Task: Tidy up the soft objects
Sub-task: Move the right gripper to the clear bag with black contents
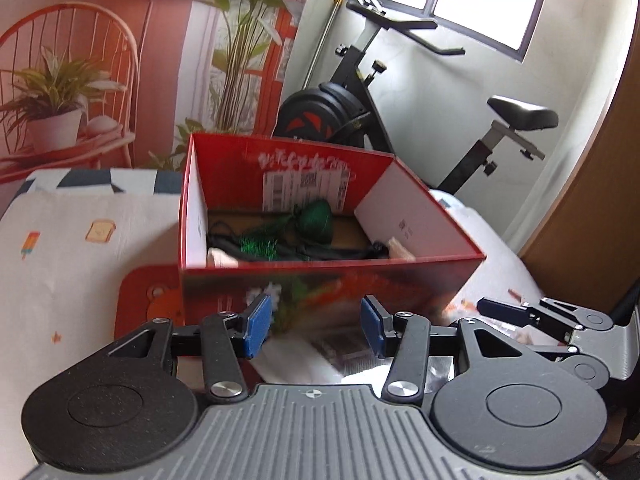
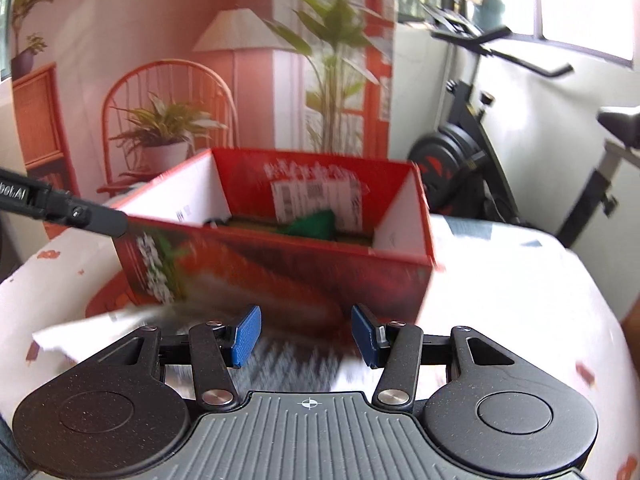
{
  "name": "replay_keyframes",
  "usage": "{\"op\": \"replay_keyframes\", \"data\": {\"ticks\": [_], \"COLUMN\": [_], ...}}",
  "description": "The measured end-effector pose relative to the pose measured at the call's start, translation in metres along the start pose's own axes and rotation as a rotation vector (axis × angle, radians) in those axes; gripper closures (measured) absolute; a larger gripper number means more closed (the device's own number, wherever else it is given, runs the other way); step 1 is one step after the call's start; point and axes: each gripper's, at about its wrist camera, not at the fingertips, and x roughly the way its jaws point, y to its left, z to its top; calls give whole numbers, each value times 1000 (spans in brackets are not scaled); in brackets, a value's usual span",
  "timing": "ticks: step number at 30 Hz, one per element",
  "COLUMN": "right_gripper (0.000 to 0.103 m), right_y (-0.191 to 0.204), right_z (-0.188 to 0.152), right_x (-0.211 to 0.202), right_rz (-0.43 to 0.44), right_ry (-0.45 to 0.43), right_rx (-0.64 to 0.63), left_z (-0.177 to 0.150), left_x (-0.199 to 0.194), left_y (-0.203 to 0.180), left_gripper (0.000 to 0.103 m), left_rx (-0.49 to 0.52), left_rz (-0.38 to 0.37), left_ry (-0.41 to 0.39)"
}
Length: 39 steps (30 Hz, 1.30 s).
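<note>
The red box [image 1: 320, 276] sits in the middle of both views on a worktop [image 1: 72, 256] covered with a white patterned cloth, its top open. Inside, at the centre of the left wrist view, lie a green soft object [image 1: 318, 220], a green tinsel-like tuft [image 1: 258, 247], dark cords [image 1: 228, 236] and pale pieces at the lower left and lower right of the interior (too blurred to name). So, as a judgement, part of the sorting looks done: several soft things are already in the box.

The left tongs [image 1: 316, 326] stand wide apart at the bottom centre of their view and hold nothing; beneath them lies a white, partly shiny flat packet [image 1: 320, 356], blurred. The right tongs [image 2: 306, 334] are likewise spread wide and empty, hovering over the same kind of blurred striped white material [image 2: 288, 360] in front of the box. In the right wrist view the green object shows again inside the box, in the centre of the frame.

What is left, it seems, is the flat packet in front of the box, and perhaps small bits at the right edge of the left view near the other tool, which I cannot identify.
</note>
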Motion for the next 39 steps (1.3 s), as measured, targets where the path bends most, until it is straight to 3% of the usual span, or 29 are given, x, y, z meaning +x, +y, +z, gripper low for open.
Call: {"op": "replay_keyframes", "data": {"ticks": [12,30,35,38,39], "right_gripper": [56,54,54,54,54], "right_y": [1,7,8,9,9], "right_z": [-38,-47,-51,-51,-52], "right_x": [4,6,6,5,5], "right_rz": [7,21,25,26,24], "right_ry": [73,82,81,79,80], "right_rx": [60,59,60,56,52], "left_z": [-33,-54,-60,-64,-65], "left_x": [18,25,27,27,27], "left_y": [11,4,2,-3,-4], "left_gripper": [48,32,33,47,47], "left_rx": [-72,-78,-107,-74,-64], "left_rz": [35,18,1,-9,-5], "left_ry": [100,113,108,95,91]}}
